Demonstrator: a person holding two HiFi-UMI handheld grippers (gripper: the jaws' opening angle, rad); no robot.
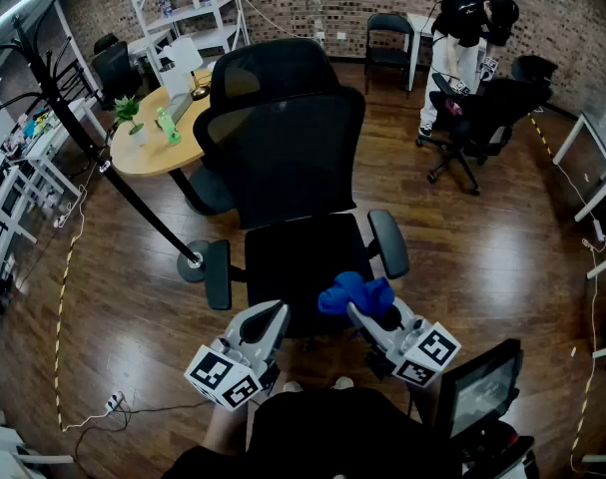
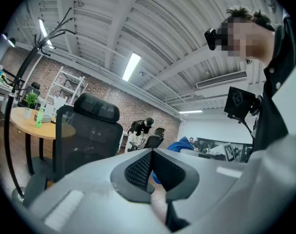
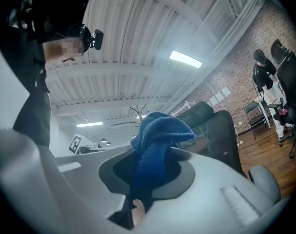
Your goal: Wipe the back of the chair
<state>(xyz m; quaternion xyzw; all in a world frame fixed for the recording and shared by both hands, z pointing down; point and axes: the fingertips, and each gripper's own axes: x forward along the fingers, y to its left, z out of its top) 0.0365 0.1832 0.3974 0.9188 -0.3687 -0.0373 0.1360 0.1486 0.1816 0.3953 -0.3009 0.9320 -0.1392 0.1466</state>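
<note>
One blue cloth (image 1: 354, 292) pinched in the right hand-held gripper (image 1: 362, 313) — left hand-held gripper (image 1: 277, 314) pressed together — chair back (image 1: 288, 158) ahead, untouched

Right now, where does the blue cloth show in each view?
Head view: blue cloth at lower centre, bunched in the right claw above the seat's front.
Left gripper view: right of centre, a blue lump just beyond the left claw.
Right gripper view: centre, clamped between the jaws.
Shared landmark: the black mesh chair.
</note>
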